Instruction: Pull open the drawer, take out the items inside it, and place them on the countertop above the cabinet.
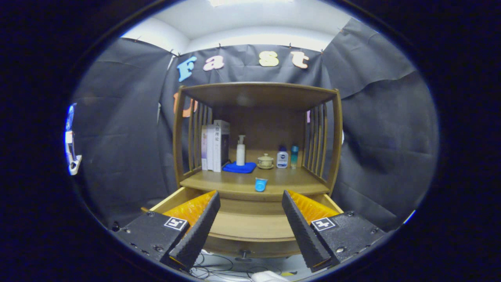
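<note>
Gripper view. The gripper [250, 231] is held in front of a wooden cabinet [336, 133], its two fingers [197, 231] spread wide apart with nothing between them and nothing in their grasp.

The drawer [250, 227] below the cabinet's countertop [289, 182] stands pulled out toward the gripper. Its floor shows bare wood in the gap between the fingers; the parts behind the fingers are hidden, so its full contents cannot be told. The drawer's knob [243, 255] projects from its front panel, low between the fingertips.

On the countertop, near its front edge and just above the drawer, a small blue cup-like item [260, 184] lies tilted on its side, its open end facing the gripper.

Further back on the countertop, from the cabinet's left slatted side to its right: a row of upright books [214, 145]; a folded blue cloth [239, 167] beside the books; a white pump bottle [240, 150] upright behind the cloth; a small lidded ceramic cup on a saucer [265, 161]; a small blue-capped bottle [282, 157]; a slim teal bottle [294, 156] just beside it.

Below the drawer front, cables [215, 266] lie on the floor.
</note>
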A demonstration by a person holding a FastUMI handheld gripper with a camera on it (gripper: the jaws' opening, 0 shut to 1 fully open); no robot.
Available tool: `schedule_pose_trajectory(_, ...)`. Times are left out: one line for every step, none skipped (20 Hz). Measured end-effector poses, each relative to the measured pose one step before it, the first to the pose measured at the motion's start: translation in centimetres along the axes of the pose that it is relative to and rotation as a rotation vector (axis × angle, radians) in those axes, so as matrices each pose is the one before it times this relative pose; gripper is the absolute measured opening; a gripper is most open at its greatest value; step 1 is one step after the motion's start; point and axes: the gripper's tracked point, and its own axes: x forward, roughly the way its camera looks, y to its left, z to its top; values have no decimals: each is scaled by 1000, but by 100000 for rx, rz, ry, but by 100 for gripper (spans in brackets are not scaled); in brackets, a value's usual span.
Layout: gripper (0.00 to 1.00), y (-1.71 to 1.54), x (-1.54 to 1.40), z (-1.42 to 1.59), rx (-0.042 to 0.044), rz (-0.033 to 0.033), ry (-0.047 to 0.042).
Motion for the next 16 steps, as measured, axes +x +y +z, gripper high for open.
schedule_pose_trajectory(100, 41, -583, -931, -878, -310, -7)
schedule_pose_trajectory(100, -85, -173, -1455, -970, -1145, 318)
schedule_pose_trajectory(100, -393, -269, -1734, -766, -2587, 1081)
schedule_pose_trajectory(100, 32, 16, -1420, -671, -1590, 664)
schedule_pose_trajectory(100, -102, -149, -1807, 314, -1488, 1618)
schedule_pose_trajectory(100, 49, 247, -1640, 479, -629, 688)
schedule_pose_trajectory(100, -72, 360, -1612, -283, -946, 1134)
schedule_pose_trajectory(100, -149, 510, -1626, 288, -1568, 2722)
schedule_pose_trajectory(100, 251, 510, -1590, 510, 73, 2852)
schedule_pose_trajectory(100, 559, 446, -992, 469, 969, 2027)
schedule_pose_trajectory(100, 396, 841, -978, 739, -121, 2436)
schedule_pose_trajectory(100, -127, 583, -609, 865, -583, 1287)
schedule_pose_trajectory(100, 60, 467, -427, 992, -257, 899)
schedule_pose_trajectory(100, 332, 472, -289, 686, 320, 340)
schedule_pose_trajectory(100, 110, 487, -203, 146, -124, 304)
schedule_pose_trajectory(100, -258, 377, -306, -301, -613, 460)
